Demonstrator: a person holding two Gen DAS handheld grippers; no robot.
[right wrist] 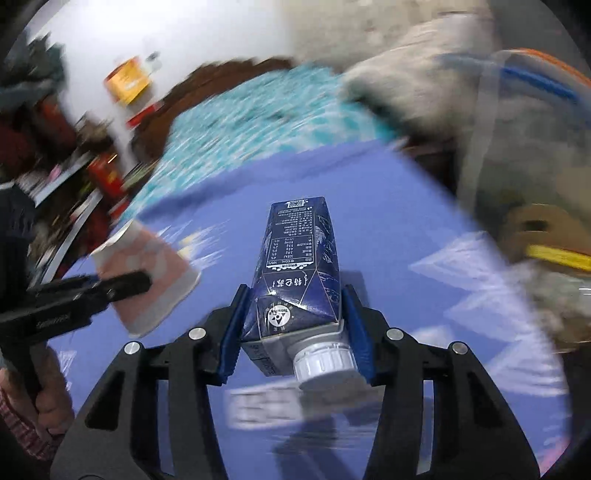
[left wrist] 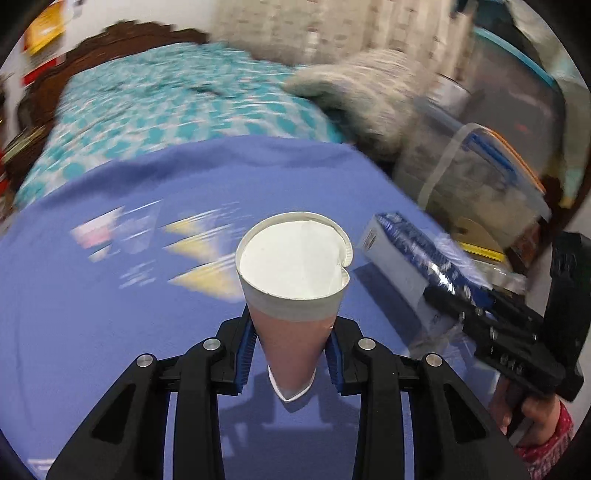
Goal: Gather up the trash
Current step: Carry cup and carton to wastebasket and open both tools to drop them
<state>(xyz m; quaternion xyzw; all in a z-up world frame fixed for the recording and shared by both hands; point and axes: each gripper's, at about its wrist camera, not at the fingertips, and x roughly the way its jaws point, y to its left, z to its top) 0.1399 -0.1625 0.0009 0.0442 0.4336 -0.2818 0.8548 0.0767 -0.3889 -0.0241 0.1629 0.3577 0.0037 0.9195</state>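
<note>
The left gripper [left wrist: 291,354] pinches a crushed pink-and-white paper cup [left wrist: 293,280] between its blue pads, the open mouth pointing to 12 o'clock, above the blue cloth [left wrist: 92,314]. The right gripper [right wrist: 295,332] is pressed on a dark blue milk carton with a white screw cap [right wrist: 297,273], the cap toward 6 o'clock. From the left wrist, the carton lies at 3 o'clock. The background is blurred.

A bed carries everything, spread with a blue cloth [left wrist: 110,332] that bears pale printed shapes, blurred beyond reading. Past the cloth lies a teal-and-white patterned bedspread [left wrist: 166,107], reaching a dark wooden headboard [left wrist: 122,35]. A grey fuzzy blanket [left wrist: 365,88] lies heaped on the bedspread's far right.
</note>
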